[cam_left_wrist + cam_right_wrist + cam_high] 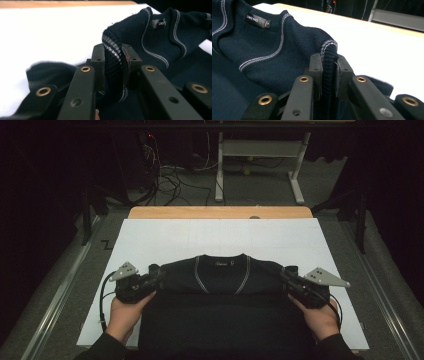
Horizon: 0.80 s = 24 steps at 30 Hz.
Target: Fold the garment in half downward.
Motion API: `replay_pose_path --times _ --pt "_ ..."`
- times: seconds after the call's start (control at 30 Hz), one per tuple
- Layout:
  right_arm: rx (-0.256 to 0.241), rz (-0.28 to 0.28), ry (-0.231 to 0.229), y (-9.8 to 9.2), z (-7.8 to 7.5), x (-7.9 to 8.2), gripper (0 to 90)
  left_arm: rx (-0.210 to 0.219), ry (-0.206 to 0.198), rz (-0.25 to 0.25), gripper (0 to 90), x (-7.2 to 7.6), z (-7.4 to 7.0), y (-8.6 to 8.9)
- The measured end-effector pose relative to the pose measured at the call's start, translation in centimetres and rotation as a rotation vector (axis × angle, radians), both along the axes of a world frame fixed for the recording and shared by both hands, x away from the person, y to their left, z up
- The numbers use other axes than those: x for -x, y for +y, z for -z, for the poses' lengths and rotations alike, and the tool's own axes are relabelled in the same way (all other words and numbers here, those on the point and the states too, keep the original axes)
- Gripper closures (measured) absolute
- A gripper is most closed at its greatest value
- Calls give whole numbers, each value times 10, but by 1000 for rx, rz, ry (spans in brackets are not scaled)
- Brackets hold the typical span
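Navy sweater [222, 280] on table: ribbed edges clamped in left hand-held gripper [113, 58], right hand-held gripper [328, 65].

Black claws [152, 280], brass rivets, dark sleeves [102, 349]

The right gripper [328, 75] is clamping its two black jaws on a ribbed edge of the dark navy knitted sweater [274, 60], the fold standing up between them with grey-white striping showing at its top. The sweater's V-shaped neckline, trimmed in pale stitching, is spreading away to the left, and a small black neck label [258, 20] with pale lettering is sitting at the collar. Beyond the jaws, the flat white table surface [374, 42] is stretching off, a light wooden edge [352, 18] running along its far side.
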State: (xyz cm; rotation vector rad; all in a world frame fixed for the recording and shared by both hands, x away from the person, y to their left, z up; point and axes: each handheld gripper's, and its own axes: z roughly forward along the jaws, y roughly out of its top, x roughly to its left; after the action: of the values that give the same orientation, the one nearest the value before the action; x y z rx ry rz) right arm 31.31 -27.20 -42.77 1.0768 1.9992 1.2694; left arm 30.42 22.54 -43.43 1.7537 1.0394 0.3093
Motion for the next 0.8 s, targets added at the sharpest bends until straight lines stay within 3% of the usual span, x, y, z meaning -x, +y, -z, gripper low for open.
replay_pose_path --times 0.3,0.4,0.53,0.7,0.77,0.8 --pt "-46 -27 -25 -4 13 53 793 47 8 33 713 56 10 7" --pt "-28 -50 -1 -5 18 68 793 36 5 47 713 78 12 6" --pt "-59 -61 12 -10 19 92 790 45 0 51 712 95 11 9" --pt "-63 -54 7 -12 17 110 789 49 16 62 710 110 13 9" --pt "-60 -50 18 -14 19 115 788 27 37 60 708 112 17 9" --pt "-64 -42 51 -15 23 116 786 17 61 56 703 111 20 9"
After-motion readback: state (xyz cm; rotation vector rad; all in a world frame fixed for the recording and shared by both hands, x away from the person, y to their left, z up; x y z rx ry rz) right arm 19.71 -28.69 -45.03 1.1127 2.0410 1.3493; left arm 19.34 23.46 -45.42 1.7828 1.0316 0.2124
